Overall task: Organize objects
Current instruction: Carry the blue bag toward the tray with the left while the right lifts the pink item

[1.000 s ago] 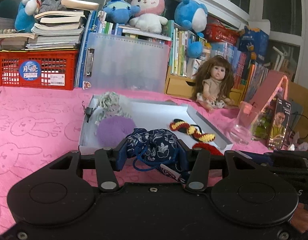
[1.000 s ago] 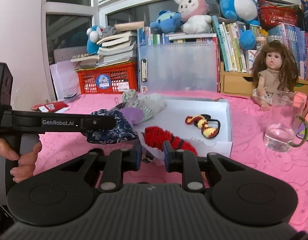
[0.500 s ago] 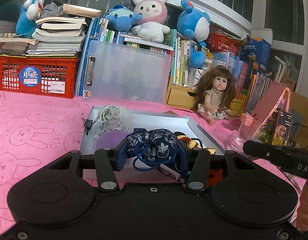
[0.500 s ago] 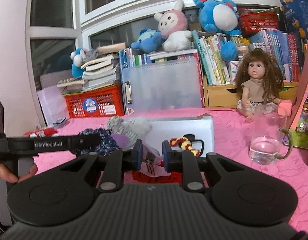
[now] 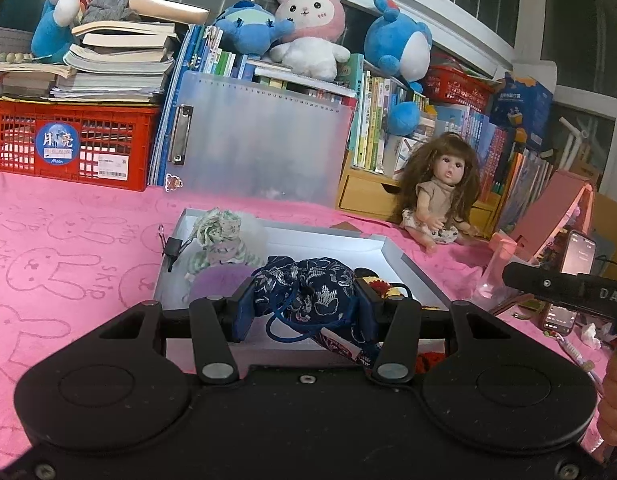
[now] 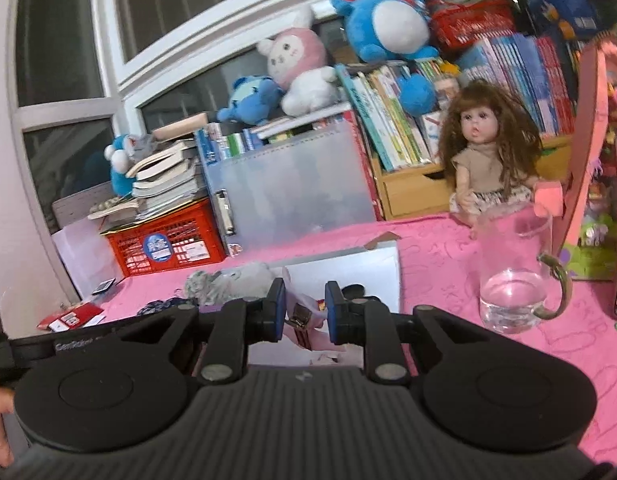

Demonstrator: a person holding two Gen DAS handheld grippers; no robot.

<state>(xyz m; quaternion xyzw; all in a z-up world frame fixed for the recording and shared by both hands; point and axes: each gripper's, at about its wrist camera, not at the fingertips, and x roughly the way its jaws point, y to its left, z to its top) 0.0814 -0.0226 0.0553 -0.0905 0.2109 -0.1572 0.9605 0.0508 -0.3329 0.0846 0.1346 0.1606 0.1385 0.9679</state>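
Clamped between the 2 fingers of my left hand-held gripper point(image 5: 304, 312) is a dark blue patterned drawstring pouch point(image 5: 308, 288); the pads press on both its sides and its blue cord loops down in front. I hold it raised over the near edge of a shallow white box point(image 5: 412, 268) that sits on the desk point(image 5: 68, 248), which is covered in a pink bunny-print cloth. Inside the box lie a striped fabric bundle point(image 5: 218, 236) at the far left, a purple fuzzy piece point(image 5: 220, 282) just in front of it, and a red, yellow and black crocheted piece point(image 5: 382, 285) peeking past the pouch on the right.

My right hand-held gripper point(image 6: 305, 312) hovers above the same box with its fingers parted by a narrow gap; a small metal-clasped thing with pink point(image 6: 302, 320) shows in that gap, but I cannot tell whether the pads grip it.

To the right of the box stands a glass mug point(image 6: 516, 280) with a little water, and behind it sits a doll point(image 6: 484, 160) with long brown hair.
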